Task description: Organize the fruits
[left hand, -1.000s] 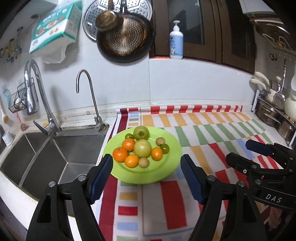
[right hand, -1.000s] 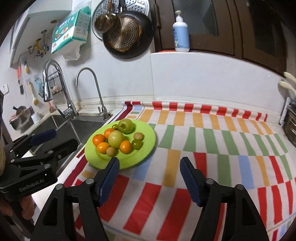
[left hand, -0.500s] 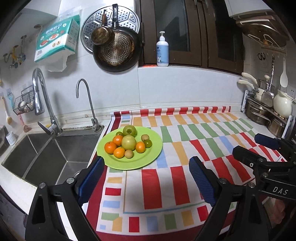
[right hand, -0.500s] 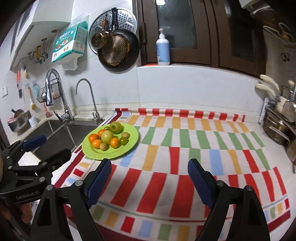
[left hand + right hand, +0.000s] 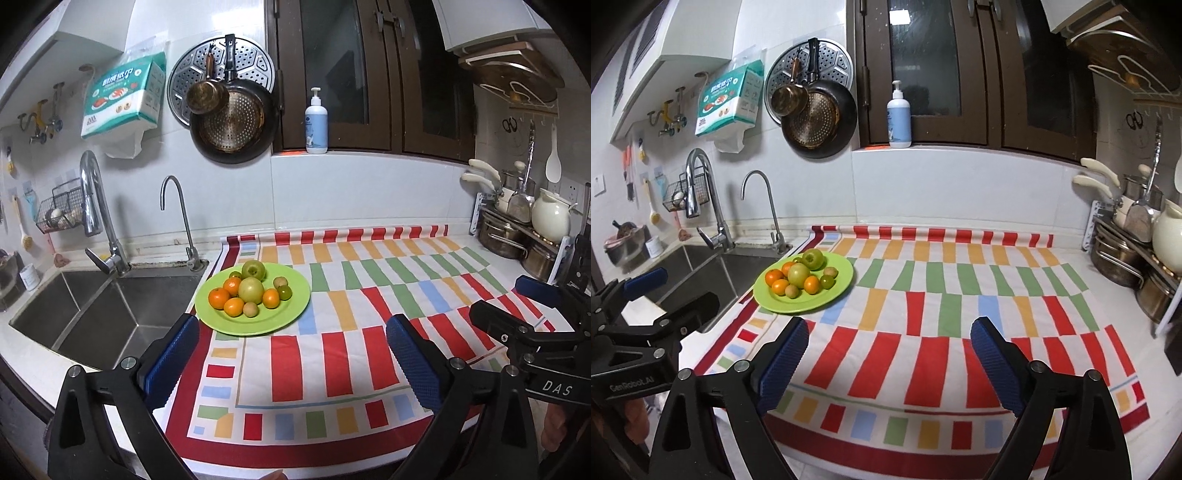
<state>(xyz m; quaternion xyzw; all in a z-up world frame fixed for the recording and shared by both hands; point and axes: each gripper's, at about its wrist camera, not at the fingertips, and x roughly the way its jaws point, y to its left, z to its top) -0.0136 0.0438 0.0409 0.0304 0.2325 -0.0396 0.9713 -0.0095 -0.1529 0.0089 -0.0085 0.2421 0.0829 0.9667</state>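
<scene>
A green plate point(image 5: 291, 312) point(image 5: 838, 286) sits on the striped mat beside the sink. It holds a green apple point(image 5: 253, 269) point(image 5: 813, 259), a pale apple point(image 5: 251, 290) point(image 5: 799, 275), several oranges point(image 5: 218, 297) point(image 5: 812, 284) and small green and brown fruits. My left gripper point(image 5: 291, 354) is open and empty, held back from the plate over the mat's front. My right gripper point(image 5: 888, 350) is open and empty, to the right of the plate and nearer the counter's front edge. Each gripper shows at the edge of the other's view.
The steel sink point(image 5: 92, 314) with two taps point(image 5: 96, 214) lies left of the plate. Pots and a white jug point(image 5: 550, 221) stand on a rack at the far right. Pans point(image 5: 232, 122) hang on the wall; a soap bottle point(image 5: 316, 123) stands on the ledge.
Both grippers have pulled back and up from the plate, so it looks smaller and farther. The fruit has not moved. Both stay open.
</scene>
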